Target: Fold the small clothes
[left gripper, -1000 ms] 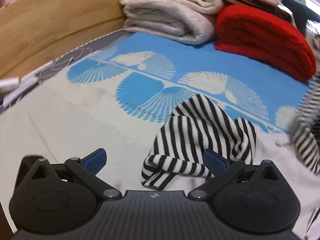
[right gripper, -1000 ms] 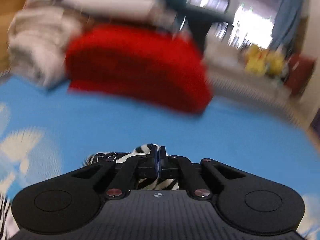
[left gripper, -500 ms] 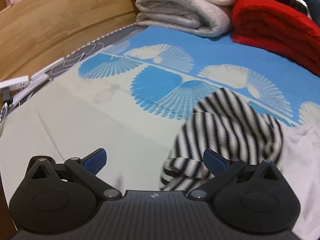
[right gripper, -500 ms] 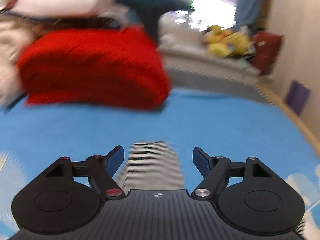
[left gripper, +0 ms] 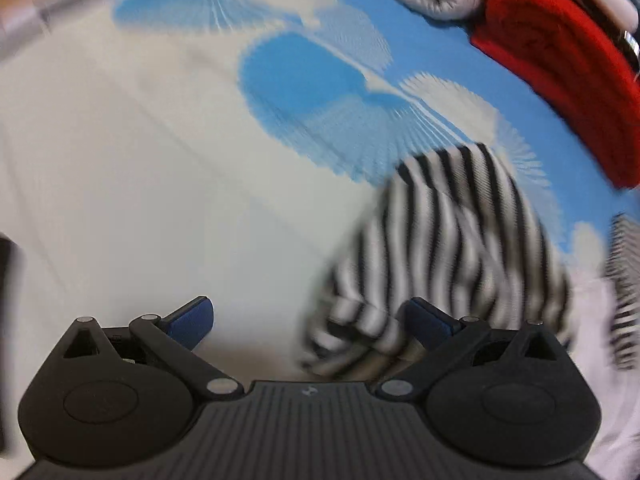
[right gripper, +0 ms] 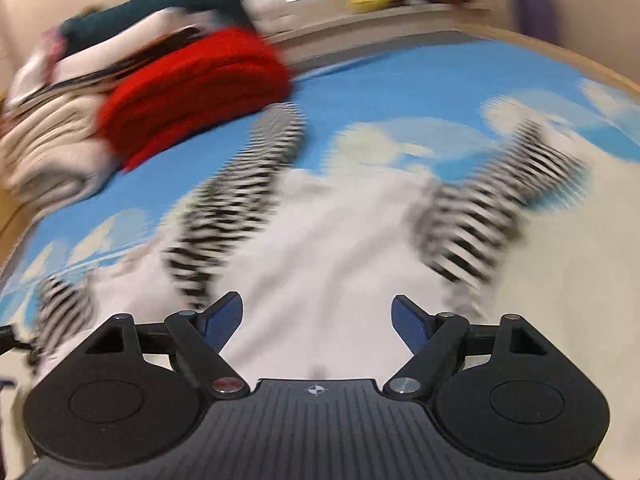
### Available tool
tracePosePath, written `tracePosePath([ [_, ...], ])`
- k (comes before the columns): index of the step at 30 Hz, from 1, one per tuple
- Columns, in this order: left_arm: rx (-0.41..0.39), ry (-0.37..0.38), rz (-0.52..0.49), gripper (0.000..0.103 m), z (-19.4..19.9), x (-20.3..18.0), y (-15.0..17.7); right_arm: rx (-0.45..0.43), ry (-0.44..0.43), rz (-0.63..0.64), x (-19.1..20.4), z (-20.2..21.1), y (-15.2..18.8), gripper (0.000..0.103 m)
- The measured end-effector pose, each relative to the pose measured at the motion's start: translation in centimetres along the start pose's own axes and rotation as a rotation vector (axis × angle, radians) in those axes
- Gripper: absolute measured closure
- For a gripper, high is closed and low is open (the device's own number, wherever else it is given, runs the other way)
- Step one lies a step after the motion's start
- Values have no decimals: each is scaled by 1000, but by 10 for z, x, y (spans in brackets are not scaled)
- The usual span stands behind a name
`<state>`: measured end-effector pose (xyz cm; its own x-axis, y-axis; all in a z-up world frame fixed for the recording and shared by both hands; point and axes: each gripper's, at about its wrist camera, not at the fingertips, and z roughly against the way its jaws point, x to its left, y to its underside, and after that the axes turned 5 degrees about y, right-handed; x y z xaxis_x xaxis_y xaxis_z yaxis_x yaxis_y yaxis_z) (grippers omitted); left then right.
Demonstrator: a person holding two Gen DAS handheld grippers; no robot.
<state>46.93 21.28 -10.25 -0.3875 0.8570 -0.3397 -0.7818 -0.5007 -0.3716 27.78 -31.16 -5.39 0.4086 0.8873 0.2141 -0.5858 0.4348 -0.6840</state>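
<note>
I see no brand, label or writing I can read, and no containers. Under both my grippers spreads the bed sheet (right gripper: 420,92), blue with pale fan shapes toward its far edge, plain cream nearer me. At the far edge sits a pile of folded blankets: a red blanket (right gripper: 192,88) beside a beige blanket (right gripper: 44,152), with white and dark green pieces stacked on top. Behind the bed is a bright window ledge with something yellow on it, too smeared to name.

The striped garment (right gripper: 320,240), white body with black-and-white striped sleeves, lies spread on the sheet near the middle; both sleeves point toward the far edge. The blur is heavy, so its exact outline is unsure.

My right gripper (right gripper: 318,320) hangs over the white body, its jaws just having been opening, nothing between them. My left gripper (left gripper: 310,322) is spread wide; a bunched striped part lies against its right finger (left gripper: 430,320), not pinched.
</note>
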Motion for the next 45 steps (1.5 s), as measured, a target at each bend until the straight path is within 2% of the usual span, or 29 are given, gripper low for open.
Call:
tracePosePath([
  [1,-1,43,21,0,-3,-1,0,37,17,20,0,-7,1,22],
  [2,-41,57,18,18,-1,-5,0,66,6,40,1,-9,2,24],
  [3,-77,84,13,72,4,-10,-2,62,-16,44,1,-6,3,25],
  [4,-85,127,44,90,10,-12,-6,38,-23,44,2,-3,2,25],
  [6,-182,214,167,90,33,-10,-9,-16,-3,78,9,4,1,25],
  [7,-248,249,148,90,49,-17,-9,-40,-1,102,11,6,2,25],
  [9,-294,312,26,90,70,-48,-1,-80,-1,128,11,20,6,25],
  [11,-211,460,-117,89,74,-89,22,-96,-7,125,9,21,2,25],
  [13,-62,559,-309,85,65,-134,56,-93,-5,113,4,21,0,25],
  [14,-4,579,-383,73,60,-148,71,-82,1,106,2,17,-2,25],
  [15,48,572,-458,56,56,-160,85,-73,8,95,0,20,-4,25],
  [16,63,554,-501,38,54,-163,91,-62,14,77,-4,17,-5,25],
  [17,46,531,-527,31,57,-162,92,-52,14,65,-6,15,-7,25],
  [18,7,519,-510,17,61,-155,86,-43,11,53,-10,13,-8,25],
  [20,-85,540,-354,3,72,-123,59,-37,12,46,-15,12,-9,25],
  [22,-129,554,-140,0,74,-86,34,-40,23,59,-18,11,-9,25],
  [23,-123,557,-59,0,69,-70,24,-40,29,62,-20,10,-8,25],
  [25,-86,569,41,0,55,-52,9,-29,35,48,-23,8,-8,25],
  [27,-36,615,95,0,44,-48,5,-7,24,22,-25,5,-7,25],
  [28,-2,636,103,0,36,-54,6,3,14,10,-25,4,-7,25],
  [30,53,659,56,0,32,-69,15,13,-2,9,-22,4,-6,25],
  [34,119,687,-173,0,36,-118,40,-2,3,55,-15,6,-4,25],
  [35,137,674,-211,0,30,-129,50,-1,3,58,-14,6,-3,25],
  [37,131,621,-276,19,27,-138,64,10,-4,54,-13,6,-2,25],
  [39,115,589,-333,101,25,-144,67,22,-13,54,-12,6,-1,25],
  [41,91,581,-293,100,29,-141,60,21,-18,61,-11,7,0,25],
  [42,44,548,-296,100,35,-140,50,17,-19,69,-9,8,0,25],
  [44,-149,369,-321,100,63,-125,24,8,-16,83,-7,9,0,25],
  [45,-318,204,-271,100,82,-106,4,6,-14,86,-7,9,0,25],
])
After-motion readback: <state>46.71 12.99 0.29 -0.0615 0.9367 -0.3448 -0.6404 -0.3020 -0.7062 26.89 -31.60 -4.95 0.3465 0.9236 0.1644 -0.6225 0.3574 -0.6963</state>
